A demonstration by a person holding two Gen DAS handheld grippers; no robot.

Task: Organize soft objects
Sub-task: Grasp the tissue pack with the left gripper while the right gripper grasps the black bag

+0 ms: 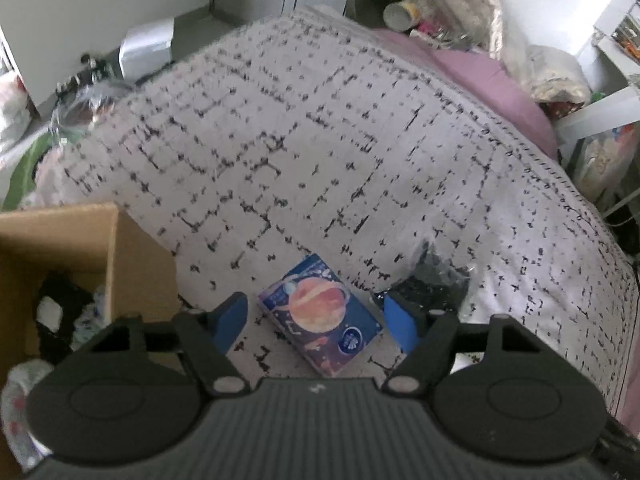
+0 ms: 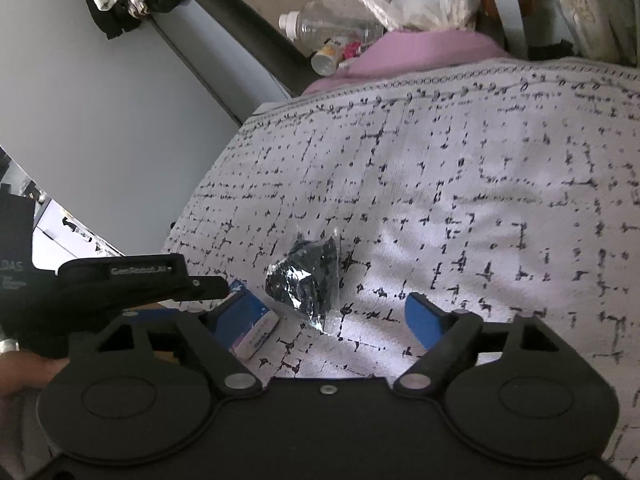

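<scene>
A blue tissue pack printed with an orange planet lies flat on the white, black-flecked bedspread. My left gripper hovers over it, open, one blue pad on each side and neither touching. Just right of the pack lies a clear plastic bag holding something black. In the right wrist view that bag lies just ahead of my right gripper, whose jaws stand open and apart from it. The tissue pack's end shows by the right gripper's left finger.
An open cardboard box at the left holds black fabric and white soft items. A pink sheet lies at the bed's far end, with bottles and plastic bags beyond. The left gripper's black housing crosses the right view's left side.
</scene>
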